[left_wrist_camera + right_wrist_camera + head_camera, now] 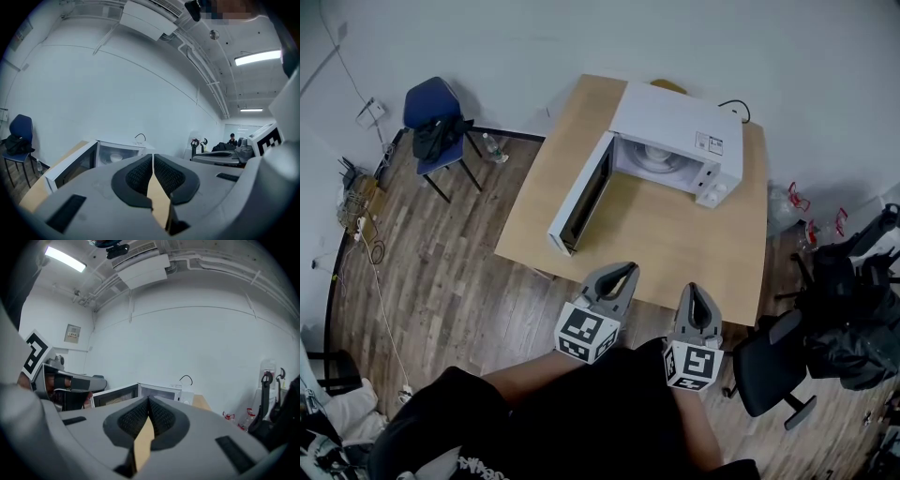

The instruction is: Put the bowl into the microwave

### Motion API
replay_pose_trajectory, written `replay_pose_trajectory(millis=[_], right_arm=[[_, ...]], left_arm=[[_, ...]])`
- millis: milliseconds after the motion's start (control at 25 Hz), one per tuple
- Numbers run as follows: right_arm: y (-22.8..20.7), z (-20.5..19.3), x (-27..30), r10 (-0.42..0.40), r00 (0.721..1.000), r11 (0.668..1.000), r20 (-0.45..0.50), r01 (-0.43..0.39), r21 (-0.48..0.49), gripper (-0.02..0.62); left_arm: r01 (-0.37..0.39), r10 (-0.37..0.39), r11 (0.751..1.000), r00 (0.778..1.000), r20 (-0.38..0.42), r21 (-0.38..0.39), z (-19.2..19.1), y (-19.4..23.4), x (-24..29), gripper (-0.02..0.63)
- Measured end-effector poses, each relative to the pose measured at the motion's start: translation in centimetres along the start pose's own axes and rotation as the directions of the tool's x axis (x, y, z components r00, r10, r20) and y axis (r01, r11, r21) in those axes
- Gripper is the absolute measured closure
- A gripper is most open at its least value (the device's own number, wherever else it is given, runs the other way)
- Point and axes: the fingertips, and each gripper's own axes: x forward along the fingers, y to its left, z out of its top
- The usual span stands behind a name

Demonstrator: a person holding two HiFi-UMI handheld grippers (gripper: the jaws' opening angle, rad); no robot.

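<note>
So the white bowl (654, 156) looks like it's already sitting inside the microwave (675, 122), whose door (581, 197) is swung wide open over the wooden counter (675, 246). Both grippers hang back at the counter's near edge, well apart from the microwave. The left gripper (622, 273) has its fingers (133, 177) pressed together on nothing, and same deal for the right gripper (695, 292). A blue chair (431, 108) stands off to the left.

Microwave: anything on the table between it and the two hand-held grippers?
No. Head view: only bare tabletop lies between the microwave and the left hand-held gripper and right hand-held gripper; the open door juts toward the left one.
</note>
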Motion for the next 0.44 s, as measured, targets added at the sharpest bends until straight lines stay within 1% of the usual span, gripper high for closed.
replay_pose_trajectory(millis=[200, 440], right_arm=[[0.5, -0.1, -0.1, 0.001, 1.000, 1.000, 0.002, -0.001, -0.008, 0.535], [1.4, -0.3, -0.5, 0.005, 1.000, 1.000, 0.002, -0.005, -0.005, 0.535]], left_arm=[[-0.002, 0.002, 1.000, 1.000, 0.021, 0.000, 0.2, 0.2, -0.7, 0.584], [-0.013, 0.013, 1.000, 1.000, 0.012, -0.010, -0.2, 0.6, -1.5, 0.584]])
